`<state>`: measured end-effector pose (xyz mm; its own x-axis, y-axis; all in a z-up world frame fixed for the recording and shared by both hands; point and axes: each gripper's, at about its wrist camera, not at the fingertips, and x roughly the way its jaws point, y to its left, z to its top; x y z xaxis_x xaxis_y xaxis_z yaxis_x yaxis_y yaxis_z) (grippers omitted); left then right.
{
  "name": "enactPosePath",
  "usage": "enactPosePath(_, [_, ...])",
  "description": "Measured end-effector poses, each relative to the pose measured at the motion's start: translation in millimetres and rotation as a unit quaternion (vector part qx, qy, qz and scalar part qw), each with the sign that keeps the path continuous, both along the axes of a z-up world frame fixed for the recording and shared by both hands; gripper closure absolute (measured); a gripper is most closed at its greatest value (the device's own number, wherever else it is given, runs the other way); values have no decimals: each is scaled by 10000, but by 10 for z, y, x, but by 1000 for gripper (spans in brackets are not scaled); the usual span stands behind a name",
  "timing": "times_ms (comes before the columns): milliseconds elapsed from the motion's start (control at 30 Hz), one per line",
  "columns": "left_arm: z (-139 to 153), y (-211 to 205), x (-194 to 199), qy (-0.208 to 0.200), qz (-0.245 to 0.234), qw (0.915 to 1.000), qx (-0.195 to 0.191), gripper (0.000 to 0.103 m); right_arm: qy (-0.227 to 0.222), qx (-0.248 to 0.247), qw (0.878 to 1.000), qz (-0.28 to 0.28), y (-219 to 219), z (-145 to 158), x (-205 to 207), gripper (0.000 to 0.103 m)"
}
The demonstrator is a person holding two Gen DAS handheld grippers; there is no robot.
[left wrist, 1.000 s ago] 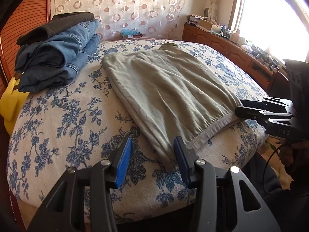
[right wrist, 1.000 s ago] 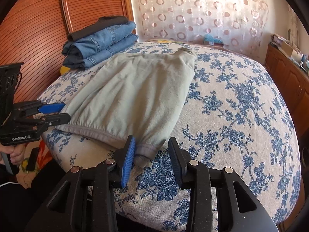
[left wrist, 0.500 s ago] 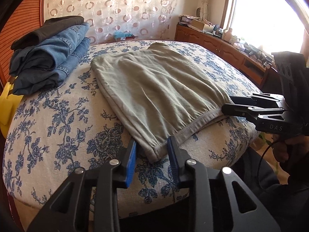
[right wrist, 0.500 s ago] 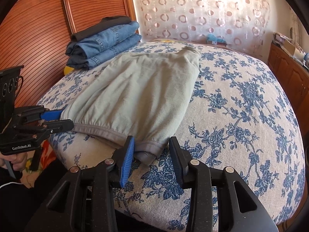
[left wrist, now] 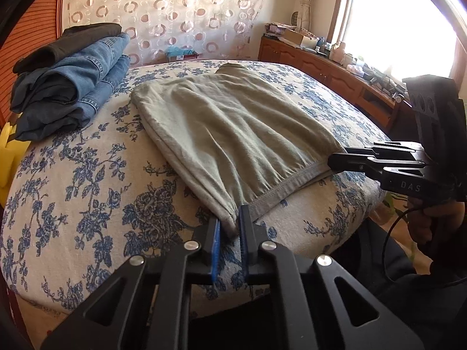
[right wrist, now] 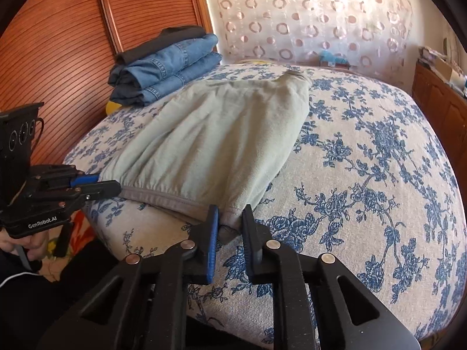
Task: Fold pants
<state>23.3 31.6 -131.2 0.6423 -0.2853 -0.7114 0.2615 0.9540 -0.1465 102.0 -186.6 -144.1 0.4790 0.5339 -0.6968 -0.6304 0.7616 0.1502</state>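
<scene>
Jaws of the left gripper [left wrist: 229,227] and right gripper [right wrist: 230,218] are being closed onto the pants' [left wrist: 233,134] waistband corners, previously unclamped, so folding is being enabled.

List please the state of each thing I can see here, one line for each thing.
Grey-green pants: lying flat on the bed, near corners pinched.
Left gripper: jaws closing on one waistband corner.
Right gripper: jaws closing on the other corner.
Jeans: folded, stacked.
Dark garment: folded, on top of the jeans.
Bed: covered with a flowered sheet.
Curtain: drawn.
</scene>
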Motion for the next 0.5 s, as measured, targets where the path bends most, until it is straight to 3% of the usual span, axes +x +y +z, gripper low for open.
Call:
enactPosePath(333, [217,42,-285,-138,-116,9997,-168,96,137,181,9996,162,-102,168,-268,93])
enactPosePath(500, [379,89,-167,-388,-35,9990,-205,97,-75,392,9991,160,-98,392,-224,94])
